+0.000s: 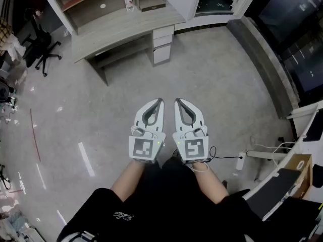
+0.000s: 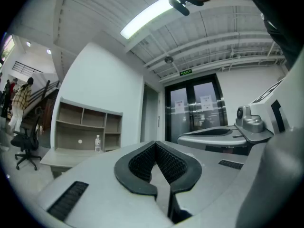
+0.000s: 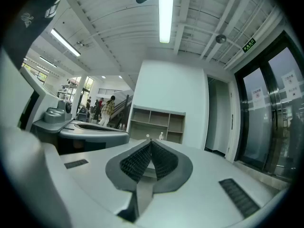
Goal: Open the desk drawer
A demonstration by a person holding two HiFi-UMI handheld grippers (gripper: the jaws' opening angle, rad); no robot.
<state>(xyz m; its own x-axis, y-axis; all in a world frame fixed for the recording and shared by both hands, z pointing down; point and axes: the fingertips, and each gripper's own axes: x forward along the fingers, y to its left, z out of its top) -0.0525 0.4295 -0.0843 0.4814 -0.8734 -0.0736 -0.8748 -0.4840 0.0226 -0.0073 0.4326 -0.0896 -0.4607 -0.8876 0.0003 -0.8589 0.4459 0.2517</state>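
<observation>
Risk noted: the white drawer stack (image 1: pixel 162 43) sits under the right end of the pale grey wooden counter (image 1: pixel 126 26), well apart from both claws. With the left claw (image 1: pixel 160 101) and right claw (image 1: pixel 177 101) each shut tight on nothing, a drawer front would likely be met by closed tips and merely nudged. The small clear plastic bottle (image 1: pixel 129 0) standing on the counter could also be rocked by a hard pull. Both claws are held level, side by side and just apart, and are aimed towards the counter across the grey concrete floor (image 1: pixel 212 84), with the forearms extended forward.
</observation>
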